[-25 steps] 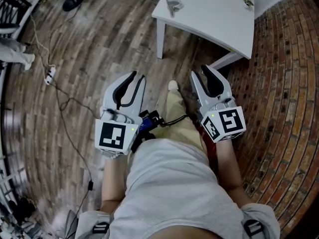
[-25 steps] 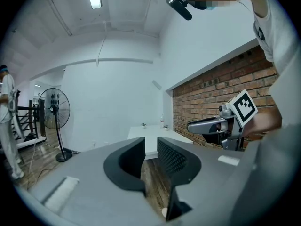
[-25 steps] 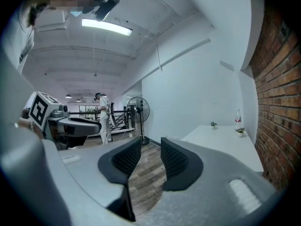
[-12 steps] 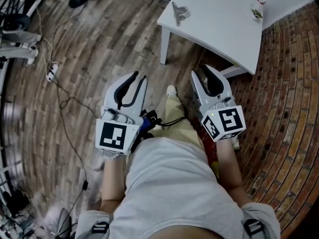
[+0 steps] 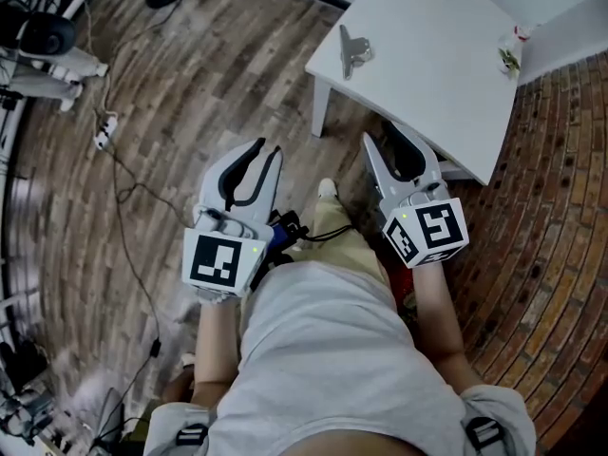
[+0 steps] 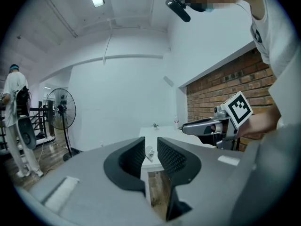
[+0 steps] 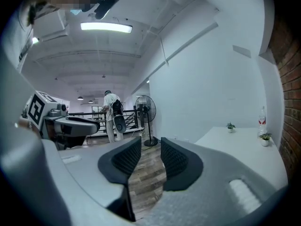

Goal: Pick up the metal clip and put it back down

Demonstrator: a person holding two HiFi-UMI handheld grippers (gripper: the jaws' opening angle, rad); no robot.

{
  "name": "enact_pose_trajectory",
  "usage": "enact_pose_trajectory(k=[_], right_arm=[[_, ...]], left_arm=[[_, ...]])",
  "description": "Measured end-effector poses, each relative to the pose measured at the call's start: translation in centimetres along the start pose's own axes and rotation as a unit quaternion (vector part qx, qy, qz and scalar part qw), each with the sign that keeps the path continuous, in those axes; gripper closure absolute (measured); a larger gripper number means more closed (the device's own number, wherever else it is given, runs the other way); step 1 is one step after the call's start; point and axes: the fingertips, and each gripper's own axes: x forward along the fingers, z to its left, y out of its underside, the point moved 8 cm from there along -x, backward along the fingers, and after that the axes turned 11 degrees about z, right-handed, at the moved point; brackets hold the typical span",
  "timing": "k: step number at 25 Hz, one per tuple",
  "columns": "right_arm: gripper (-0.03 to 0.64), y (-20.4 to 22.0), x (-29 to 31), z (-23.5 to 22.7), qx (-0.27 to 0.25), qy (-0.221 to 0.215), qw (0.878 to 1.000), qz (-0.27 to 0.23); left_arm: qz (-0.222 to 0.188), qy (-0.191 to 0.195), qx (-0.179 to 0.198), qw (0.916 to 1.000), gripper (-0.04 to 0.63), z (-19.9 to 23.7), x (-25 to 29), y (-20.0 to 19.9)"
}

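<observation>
On white tabletop (image 5: 432,74), near left edge: silver metal clip (image 5: 353,50)
Left tool (image 5: 265,148), right tool (image 5: 380,133): jaws apart, empty, well apart from clip

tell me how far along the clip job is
Done: nothing visibly; the clip lies on the table near its corner. In hand: nothing; left tool and right tool are both open and empty, held low before the table. Left: reach the clip, lift it, set it back down.
</observation>
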Motion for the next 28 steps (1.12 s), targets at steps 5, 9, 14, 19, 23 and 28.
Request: enact_pose_trajectory(k=[5,9,14,19,23,28], right_arm=[[0.491,-1.7,2.8,-3.3,0.0,-0.013,1.0,-0.002],[0.491,-2.8,4.9,-5.9,-0.003,-0.022,1.0,-0.002],[0.491,-3.5,7.5,-8.9,-0.005,-0.036,0.999,0.005],[0.491,-3.7,9.4,-11.1,-0.014,-0.05,0.998,0.022],[0.491,-3.6,10.3,-12.6,-0.012,-0.054,0.998,0.027],[0.491,-3.2,10.7,-13.7,-0.003,-0.052,0.998,0.032]], left_arm=[[0.0,-0.012,-0.003,0.9999,0.515,1.3,3.5,-1.6],[0.003,-0.025,-0.005,0.9997,0.515,2.1,6.0,-2.6],[0.002,-0.042,-0.012,0.9991,0.515,2.9,9.0,-3.5],[0.007,-0.053,-0.018,0.9984,0.515,3.5,11.4,-4.0],[0.01,-0.058,-0.02,0.9981,0.515,3.7,13.0,-4.3],[0.015,-0.052,-0.023,0.9983,0.515,3.6,14.4,-4.3]])
